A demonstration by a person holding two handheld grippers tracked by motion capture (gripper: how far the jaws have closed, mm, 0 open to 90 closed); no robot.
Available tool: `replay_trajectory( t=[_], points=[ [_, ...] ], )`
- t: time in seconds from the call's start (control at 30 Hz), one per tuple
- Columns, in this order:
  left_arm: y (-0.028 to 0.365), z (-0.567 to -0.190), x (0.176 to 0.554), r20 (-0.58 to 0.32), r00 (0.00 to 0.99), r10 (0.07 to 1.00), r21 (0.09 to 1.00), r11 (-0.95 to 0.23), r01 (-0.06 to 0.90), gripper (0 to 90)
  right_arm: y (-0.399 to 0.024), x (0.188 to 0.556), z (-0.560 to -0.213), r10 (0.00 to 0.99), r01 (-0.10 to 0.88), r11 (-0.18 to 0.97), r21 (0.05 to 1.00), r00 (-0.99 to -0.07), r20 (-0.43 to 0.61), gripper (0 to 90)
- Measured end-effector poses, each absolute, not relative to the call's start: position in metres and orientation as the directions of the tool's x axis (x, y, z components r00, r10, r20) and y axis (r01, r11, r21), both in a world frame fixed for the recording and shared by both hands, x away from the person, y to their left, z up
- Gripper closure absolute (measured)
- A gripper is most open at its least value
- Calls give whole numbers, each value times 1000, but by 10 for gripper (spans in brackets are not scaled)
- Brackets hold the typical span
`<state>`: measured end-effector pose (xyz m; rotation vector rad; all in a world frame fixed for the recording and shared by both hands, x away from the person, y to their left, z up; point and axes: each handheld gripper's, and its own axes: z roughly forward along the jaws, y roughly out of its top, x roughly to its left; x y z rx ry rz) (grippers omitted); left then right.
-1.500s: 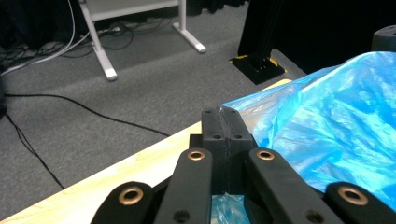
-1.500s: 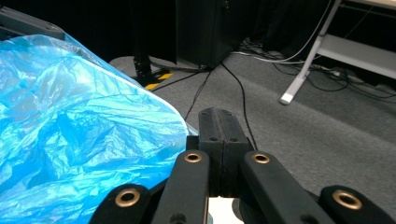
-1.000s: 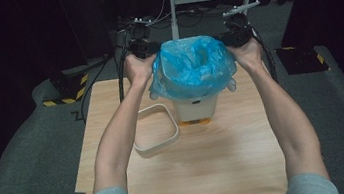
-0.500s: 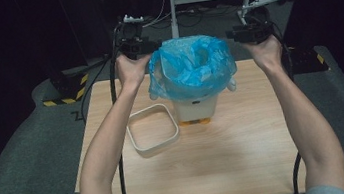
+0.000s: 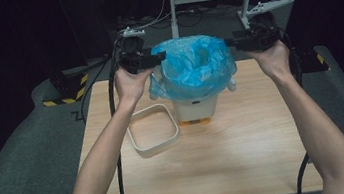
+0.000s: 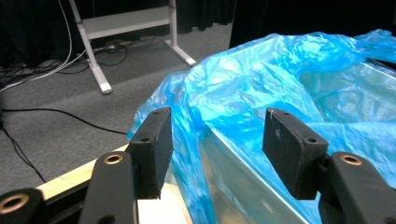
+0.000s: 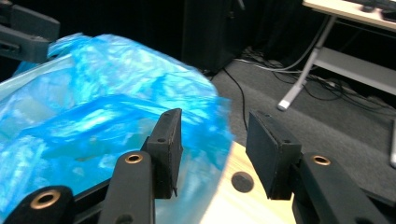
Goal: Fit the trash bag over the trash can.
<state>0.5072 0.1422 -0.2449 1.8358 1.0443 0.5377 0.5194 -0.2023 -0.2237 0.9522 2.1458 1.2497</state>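
Two grippers, left gripper [image 5: 155,59] and right gripper [image 5: 231,42], flank the blue bag [image 5: 196,66] lining the white bin [image 5: 196,108] on the tabletop [image 5: 228,155]; their jaws, just opening, stand spread, pinching nothing. The film looks light, soft and slippery, best pinched at its folded rim.

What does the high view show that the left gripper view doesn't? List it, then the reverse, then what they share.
High view adds: a white rectangular frame lying flat on the table beside the bin, and the person's right hand. Left gripper view adds: the bag's rim lies between its black pads; the jaws have just been opening and do not press on it. Shared: the blue bag and the left gripper.
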Motion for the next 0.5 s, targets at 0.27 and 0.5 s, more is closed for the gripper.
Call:
replay_trajectory(
  t=[0.27, 0.5],
  points=[
    [147, -251, 494, -46, 544, 838, 876, -228, 425, 420, -187, 525, -237, 742, 278, 414, 867, -655, -144, 899],
    [154, -254, 489, -62, 568, 821, 888, -215, 407, 434, -201, 518, -240, 762, 273, 418, 866, -624, -171, 900]
  ],
)
